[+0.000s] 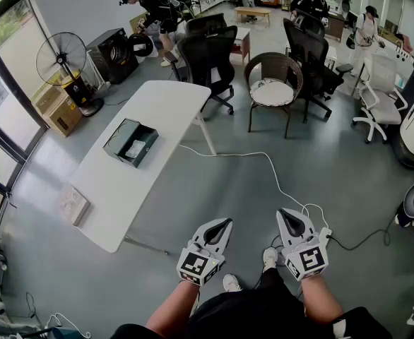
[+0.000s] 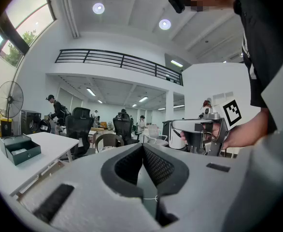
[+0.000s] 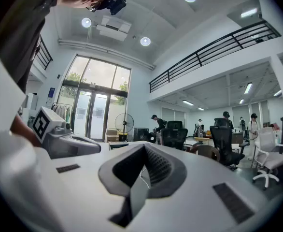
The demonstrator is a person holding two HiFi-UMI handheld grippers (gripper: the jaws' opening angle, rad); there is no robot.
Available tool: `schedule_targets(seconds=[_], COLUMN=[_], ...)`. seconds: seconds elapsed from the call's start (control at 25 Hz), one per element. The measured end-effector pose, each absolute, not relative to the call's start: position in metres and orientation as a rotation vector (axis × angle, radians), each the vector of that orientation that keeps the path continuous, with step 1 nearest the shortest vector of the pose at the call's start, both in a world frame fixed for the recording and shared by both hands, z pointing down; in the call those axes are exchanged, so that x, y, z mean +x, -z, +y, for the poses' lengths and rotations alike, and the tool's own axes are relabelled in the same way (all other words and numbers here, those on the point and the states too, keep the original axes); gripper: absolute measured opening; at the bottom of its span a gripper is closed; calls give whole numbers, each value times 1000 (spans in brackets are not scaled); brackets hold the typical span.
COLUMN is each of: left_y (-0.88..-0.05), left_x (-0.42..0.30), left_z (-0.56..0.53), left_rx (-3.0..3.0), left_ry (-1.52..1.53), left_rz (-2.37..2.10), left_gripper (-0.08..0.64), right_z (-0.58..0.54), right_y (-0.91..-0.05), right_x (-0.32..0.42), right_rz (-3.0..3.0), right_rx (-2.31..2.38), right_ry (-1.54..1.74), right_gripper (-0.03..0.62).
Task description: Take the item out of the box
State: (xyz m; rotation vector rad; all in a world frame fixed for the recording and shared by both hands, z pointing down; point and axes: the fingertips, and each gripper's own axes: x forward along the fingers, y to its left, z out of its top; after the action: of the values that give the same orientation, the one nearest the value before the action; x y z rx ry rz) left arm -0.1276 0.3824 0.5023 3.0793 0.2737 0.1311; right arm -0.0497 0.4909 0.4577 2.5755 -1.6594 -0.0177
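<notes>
Here, the left gripper (image 1: 223, 224) and right gripper (image 1: 286, 214) hang by the person's legs, well apart from the white table (image 1: 161, 104), each with jaws pressed together on nothing. The open dark box (image 1: 116, 138) sits midway along the table's left edge, with a pale item (image 1: 135, 149), possibly a packet, inside.

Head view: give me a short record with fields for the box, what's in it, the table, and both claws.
box: dark, open on top, standing on the white table
item: pale, flat, lying inside the box
left claw: shut, empty, held over the floor, well away from the box
right claw: shut, empty, beside the left claw
task stage: not begun; nothing touches the box
</notes>
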Motion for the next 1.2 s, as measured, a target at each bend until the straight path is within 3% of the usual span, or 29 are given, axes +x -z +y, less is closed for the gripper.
schedule_targets(seconds=[1.2], left_y=[-490], left_x=[14], left_z=[400], left_rx=[3093], left_ry=[-133], left_rz=[-73], left_gripper=[12], right_z=[485], right_y=[-445], right_x=[98], right_rz=[-2047], right_rx=[2285], right_ry=[51], right_gripper=[6])
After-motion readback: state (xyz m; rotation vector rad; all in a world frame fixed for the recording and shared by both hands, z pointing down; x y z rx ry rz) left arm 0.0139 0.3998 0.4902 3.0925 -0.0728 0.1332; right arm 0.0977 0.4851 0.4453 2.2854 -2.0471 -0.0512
